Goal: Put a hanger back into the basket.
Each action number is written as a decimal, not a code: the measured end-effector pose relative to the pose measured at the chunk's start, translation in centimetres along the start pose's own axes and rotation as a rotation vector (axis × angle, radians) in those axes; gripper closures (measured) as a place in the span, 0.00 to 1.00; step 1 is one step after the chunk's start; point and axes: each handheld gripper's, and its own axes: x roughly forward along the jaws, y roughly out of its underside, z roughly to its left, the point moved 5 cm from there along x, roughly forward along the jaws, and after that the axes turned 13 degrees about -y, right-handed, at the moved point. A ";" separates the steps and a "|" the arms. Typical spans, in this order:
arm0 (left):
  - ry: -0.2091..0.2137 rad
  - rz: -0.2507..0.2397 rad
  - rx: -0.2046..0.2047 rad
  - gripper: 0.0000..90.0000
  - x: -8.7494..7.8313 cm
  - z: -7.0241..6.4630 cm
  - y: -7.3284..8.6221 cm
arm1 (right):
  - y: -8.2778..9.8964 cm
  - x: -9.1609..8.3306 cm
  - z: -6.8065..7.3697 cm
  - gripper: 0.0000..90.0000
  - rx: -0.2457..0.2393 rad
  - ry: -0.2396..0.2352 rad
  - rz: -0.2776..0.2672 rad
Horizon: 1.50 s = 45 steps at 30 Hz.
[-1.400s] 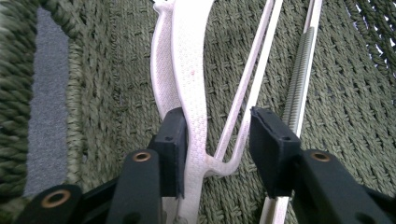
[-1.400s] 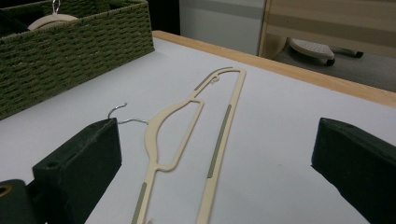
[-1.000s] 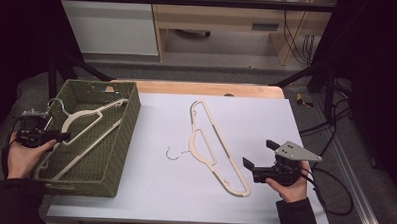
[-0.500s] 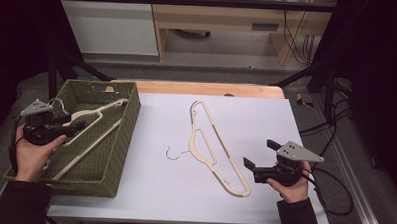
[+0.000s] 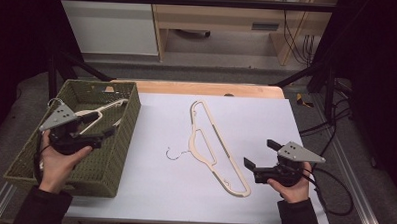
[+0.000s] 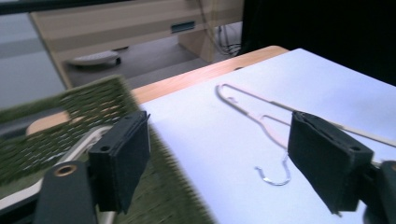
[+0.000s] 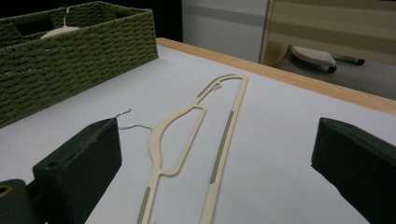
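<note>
A cream hanger (image 5: 211, 148) with a wire hook lies flat on the white table top (image 5: 266, 119), also seen as the hanger (image 7: 224, 121) and the hanger (image 6: 261, 119). A second cream hanger (image 5: 100, 110) rests in the green woven basket (image 5: 128, 119). My left gripper (image 5: 107, 133) hovers over the basket, pointing right. It is open, its jaws have just been opening, and nothing is between them (image 6: 224, 163). My right gripper (image 5: 258, 153) is open just right of the table hanger's lower end, with the hanger in front of its jaws (image 7: 217, 172).
The basket (image 7: 70, 56) stands at the table's left side, its near wall (image 6: 84, 107) under my left gripper. A wooden edge (image 5: 207, 88) runs along the table's far side. Cables (image 5: 329, 191) trail from the right gripper. Shelving stands beyond.
My left hand has moved right and up from the basket's left rim to above its middle, and its jaws have spread wider. The right hand and both hangers have kept still.
</note>
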 end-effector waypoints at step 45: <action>0.173 0.189 0.146 0.28 13.4 -15.2 5.2 | 0.4 0.4 0.2 0.04 -0.012 -0.028 0.003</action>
